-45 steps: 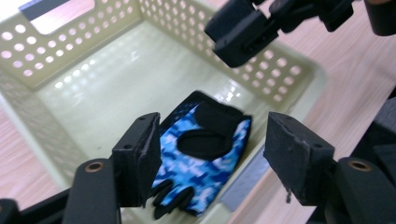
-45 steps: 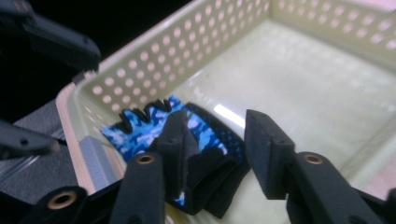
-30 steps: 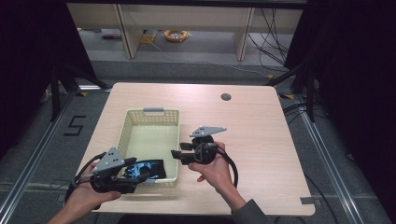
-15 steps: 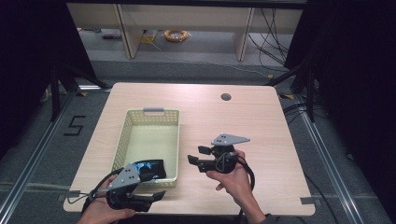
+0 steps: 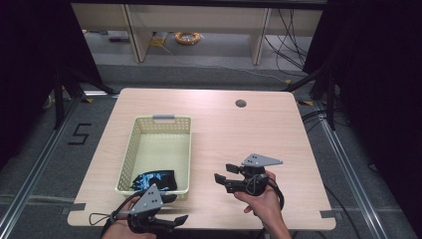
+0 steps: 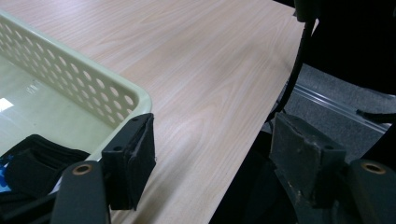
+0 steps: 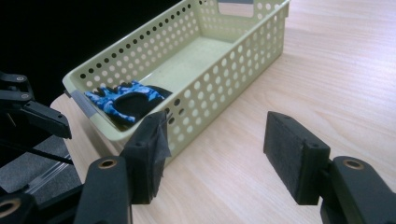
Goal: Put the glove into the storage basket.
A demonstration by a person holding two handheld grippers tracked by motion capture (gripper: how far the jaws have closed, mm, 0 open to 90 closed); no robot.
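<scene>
1. High view: basket [image 5: 158,149] sits on the table [image 5: 259,129], left of centre. Black-and-blue glove [image 5: 154,180] lies in its 6 o'clock end. Left gripper [image 5: 175,209] hangs over the near table edge, at 6 o'clock from the basket, jaws wide, empty. Right gripper [image 5: 225,174] is at 3 o'clock from the glove, well apart, jaws pointing to 9 o'clock.
2. Left gripper view: jaws wide, nothing between. Basket corner at 9 o'clock, glove [image 6: 28,163] inside it.
3. Right gripper view: jaws have just been opening, nothing between them. Basket at 11 o'clock, glove [image 7: 126,100] in its near end.
</scene>
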